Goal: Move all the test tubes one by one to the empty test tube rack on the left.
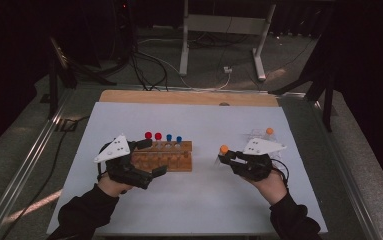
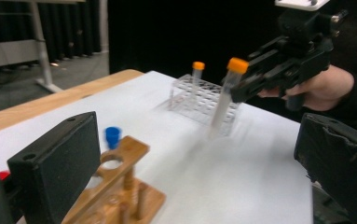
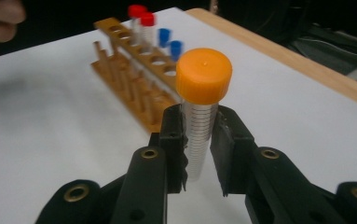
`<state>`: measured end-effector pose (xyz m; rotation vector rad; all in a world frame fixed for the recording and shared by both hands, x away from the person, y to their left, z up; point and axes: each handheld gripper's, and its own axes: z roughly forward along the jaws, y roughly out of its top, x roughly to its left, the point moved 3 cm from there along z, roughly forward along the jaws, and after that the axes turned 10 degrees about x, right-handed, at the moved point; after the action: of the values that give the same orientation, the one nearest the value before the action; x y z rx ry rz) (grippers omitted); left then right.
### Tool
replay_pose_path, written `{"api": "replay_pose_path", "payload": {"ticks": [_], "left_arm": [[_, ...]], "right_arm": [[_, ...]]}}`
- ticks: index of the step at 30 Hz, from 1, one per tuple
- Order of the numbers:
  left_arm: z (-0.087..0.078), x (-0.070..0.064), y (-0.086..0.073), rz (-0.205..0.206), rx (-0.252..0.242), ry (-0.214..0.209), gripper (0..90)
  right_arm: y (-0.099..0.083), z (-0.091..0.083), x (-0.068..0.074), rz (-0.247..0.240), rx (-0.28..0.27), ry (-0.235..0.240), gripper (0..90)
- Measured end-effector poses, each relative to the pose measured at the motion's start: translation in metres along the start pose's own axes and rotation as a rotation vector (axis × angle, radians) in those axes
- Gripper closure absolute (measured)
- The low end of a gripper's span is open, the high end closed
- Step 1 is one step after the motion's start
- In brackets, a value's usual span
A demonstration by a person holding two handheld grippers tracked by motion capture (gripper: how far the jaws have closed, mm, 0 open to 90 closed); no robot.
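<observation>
My right gripper (image 1: 225, 158) (image 3: 198, 140) is shut on a clear tube with an orange cap (image 1: 224, 149) (image 3: 203, 77), held upright above the white mat. The left gripper view shows that same tube (image 2: 223, 100) tilted in the right gripper (image 2: 236, 91). A wooden rack (image 1: 171, 159) (image 3: 134, 88) holds two red-capped tubes (image 1: 153, 135) (image 3: 141, 16) and two blue-capped tubes (image 1: 174, 138) (image 3: 170, 41). My left gripper (image 1: 154, 157) (image 2: 199, 154) is open, its jaws wide apart around the rack's left end (image 2: 120, 163).
A clear plastic rack (image 1: 259, 137) (image 2: 204, 100) stands right of centre with one orange-capped tube (image 1: 269, 131) (image 2: 197, 70) in it. The white mat (image 1: 199, 200) covers the table, with a wooden edge (image 1: 189, 96) at the back. Cables and a desk frame (image 1: 224, 30) lie beyond.
</observation>
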<state>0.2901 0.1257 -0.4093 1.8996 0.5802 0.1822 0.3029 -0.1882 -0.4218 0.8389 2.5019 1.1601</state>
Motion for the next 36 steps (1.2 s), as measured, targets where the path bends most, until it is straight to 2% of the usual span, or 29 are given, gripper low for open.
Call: {"api": "replay_pose_path", "payload": {"ticks": [6, 15, 18, 25, 26, 27, 34, 36], "left_arm": [[0.015, -0.01, 0.008, 0.027, 0.003, -0.041, 6.8], [0.039, -0.029, 0.017, 0.091, 0.022, -0.111, 25.4], [0.048, -0.033, 0.019, 0.11, 0.047, -0.098, 31.6], [0.06, -0.038, 0.021, 0.137, 0.059, -0.097, 44.7], [0.062, -0.039, 0.021, 0.147, 0.067, -0.083, 46.3], [0.063, -0.039, 0.02, 0.148, 0.068, -0.093, 47.7], [0.068, -0.041, 0.02, 0.172, 0.077, -0.067, 63.0], [0.069, -0.041, 0.019, 0.178, 0.077, -0.072, 68.2]], "right_arm": [[0.007, 0.008, 0.017, -0.036, 0.014, 0.06, 74.7], [0.012, 0.018, 0.036, -0.08, 0.036, 0.116, 74.7], [0.015, 0.019, 0.041, -0.089, 0.039, 0.13, 74.7], [0.018, 0.024, 0.048, -0.107, 0.047, 0.151, 74.7], [0.018, 0.025, 0.049, -0.107, 0.046, 0.155, 74.7], [0.018, 0.025, 0.05, -0.109, 0.044, 0.159, 74.7], [0.019, 0.026, 0.05, -0.105, 0.041, 0.164, 74.6], [0.019, 0.026, 0.051, -0.106, 0.041, 0.164, 74.6]]}}
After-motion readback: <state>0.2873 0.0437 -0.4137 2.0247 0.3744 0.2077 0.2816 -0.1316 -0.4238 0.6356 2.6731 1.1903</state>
